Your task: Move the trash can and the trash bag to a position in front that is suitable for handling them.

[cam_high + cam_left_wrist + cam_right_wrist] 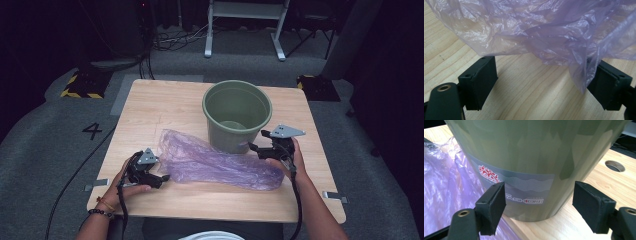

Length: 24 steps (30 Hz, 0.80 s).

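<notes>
The left tongs lie near the bench's front left corner, jaws spread wide on either side of the near end of a purple bag; a fold of the film drapes against one jaw, but nothing is clamped. The right tongs sit toward the right edge, also wide open and holding nothing, pointed at the lower wall of a green bucket without touching it. The bag lies crumpled across the middle of the bench, front of the bucket and touching its base. The bucket stands upright near the far edge.
</notes>
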### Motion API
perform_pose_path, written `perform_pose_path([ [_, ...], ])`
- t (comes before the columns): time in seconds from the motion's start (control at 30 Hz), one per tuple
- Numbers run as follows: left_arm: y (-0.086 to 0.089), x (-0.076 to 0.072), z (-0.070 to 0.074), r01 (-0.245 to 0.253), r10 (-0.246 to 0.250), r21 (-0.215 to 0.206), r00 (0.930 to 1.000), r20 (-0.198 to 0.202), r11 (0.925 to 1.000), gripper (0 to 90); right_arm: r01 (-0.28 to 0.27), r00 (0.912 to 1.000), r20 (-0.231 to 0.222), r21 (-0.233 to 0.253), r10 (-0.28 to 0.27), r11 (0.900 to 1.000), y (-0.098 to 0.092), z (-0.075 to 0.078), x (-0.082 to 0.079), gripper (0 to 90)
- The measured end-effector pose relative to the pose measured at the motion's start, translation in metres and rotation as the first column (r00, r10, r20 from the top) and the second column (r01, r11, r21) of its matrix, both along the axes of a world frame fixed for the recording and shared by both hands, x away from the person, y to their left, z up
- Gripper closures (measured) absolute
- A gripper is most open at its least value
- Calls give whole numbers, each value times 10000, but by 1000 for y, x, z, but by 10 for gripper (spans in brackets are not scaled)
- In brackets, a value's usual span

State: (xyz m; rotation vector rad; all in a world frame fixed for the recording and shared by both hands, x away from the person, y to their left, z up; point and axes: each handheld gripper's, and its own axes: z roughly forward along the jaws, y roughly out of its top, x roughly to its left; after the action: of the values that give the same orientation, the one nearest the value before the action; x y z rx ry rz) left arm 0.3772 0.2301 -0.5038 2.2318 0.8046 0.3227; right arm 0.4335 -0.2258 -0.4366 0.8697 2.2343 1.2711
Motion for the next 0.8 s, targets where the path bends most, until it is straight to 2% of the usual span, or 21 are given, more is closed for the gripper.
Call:
perform_pose_path([
  [0.13,0,0,0,32,-32,-6,10000,-3,10000,146,-99,9999,46,-58,99,9999,10,2,7,264],
  [0.3,0,-1,0,34,-34,-11,10000,-2,10000,146,-110,9999,-53,-43,110,9999,12,3,8,266],
  [0.33,0,-1,0,34,-34,-11,10000,-2,10000,146,-252,9996,-130,-62,251,9997,12,4,4,263],
  [0.4,0,-1,0,30,-30,-11,10000,0,10000,146,-515,9986,-101,-403,512,9979,13,4,-4,253],
  [0.47,0,-1,0,29,-29,-11,10000,1,10000,146,-1216,9926,-149,-822,1207,9892,14,4,-18,248],
  [0.53,0,-1,0,19,-19,-13,10000,5,10000,146,-1950,9808,-264,-1274,1932,9725,17,1,-35,243],
  [0.57,0,-1,0,20,-20,-12,10000,5,10000,146,-2349,9720,-402,-1481,2315,9607,20,-2,-43,230],
  [0.6,0,-1,0,20,-20,-12,10000,5,10000,146,-2349,9720,-402,-1481,2315,9607,20,-2,-43,230],
  [0.63,0,-1,0,16,-16,-14,10000,5,10000,146,-2985,9544,-728,-1982,2897,9336,26,-11,-56,215],
  [0.67,0,-1,0,-5,5,-14,10000,0,10000,146,-2985,9544,-728,-1982,2897,9336,26,-11,-56,215],
  [0.7,0,-1,0,-16,16,-15,10000,4,10000,146,-3251,9455,-965,-2221,3111,9192,29,-17,-61,202],
  [0.73,0,-1,0,-33,33,-16,10000,3,10000,146,-3501,9366,-1244,-3028,3275,8864,35,-29,-68,188],
  [0.77,0,-1,0,-40,40,-16,10000,0,10000,146,-3556,9345,-1353,-3203,3291,8780,37,-34,-69,189],
  [0.8,0,-1,0,-40,40,-16,10000,0,10000,145,-3556,9345,-1353,-3203,3291,8780,37,-34,-69,189],
])
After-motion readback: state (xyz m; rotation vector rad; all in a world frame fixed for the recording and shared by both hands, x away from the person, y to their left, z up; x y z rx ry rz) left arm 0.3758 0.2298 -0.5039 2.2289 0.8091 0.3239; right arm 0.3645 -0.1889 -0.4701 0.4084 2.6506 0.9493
